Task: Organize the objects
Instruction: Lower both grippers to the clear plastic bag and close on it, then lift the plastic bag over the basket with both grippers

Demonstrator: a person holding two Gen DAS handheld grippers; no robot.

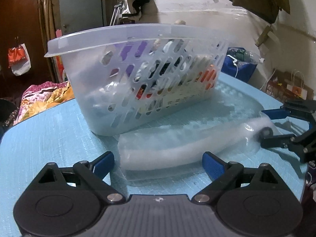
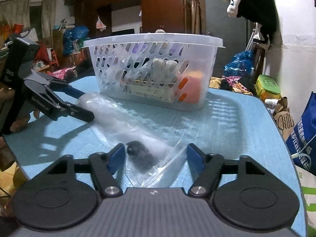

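Note:
A long white roll in a clear plastic bag [image 1: 177, 144] lies on the blue table [image 1: 49, 148] in front of a translucent perforated basket [image 1: 138, 75] that holds several items. My left gripper [image 1: 159, 163] is open, its blue pads either side of the bag's near end. My right gripper [image 2: 156, 158] is open around the bag's other end [image 2: 118, 114], where a dark cap [image 2: 140, 156] shows. Each gripper shows in the other's view, the right one [image 1: 264, 122] at the far right and the left one [image 2: 83, 104] at the left. The basket [image 2: 154, 73] stands behind the bag.
The blue table's [image 2: 237, 138] edges curve off close at both sides. Clutter surrounds it: a blue bag [image 1: 240, 65], paper bags [image 1: 292, 86], colourful bedding [image 1: 45, 96], a green tin [image 2: 268, 86] and a blue shopping bag [image 2: 304, 138].

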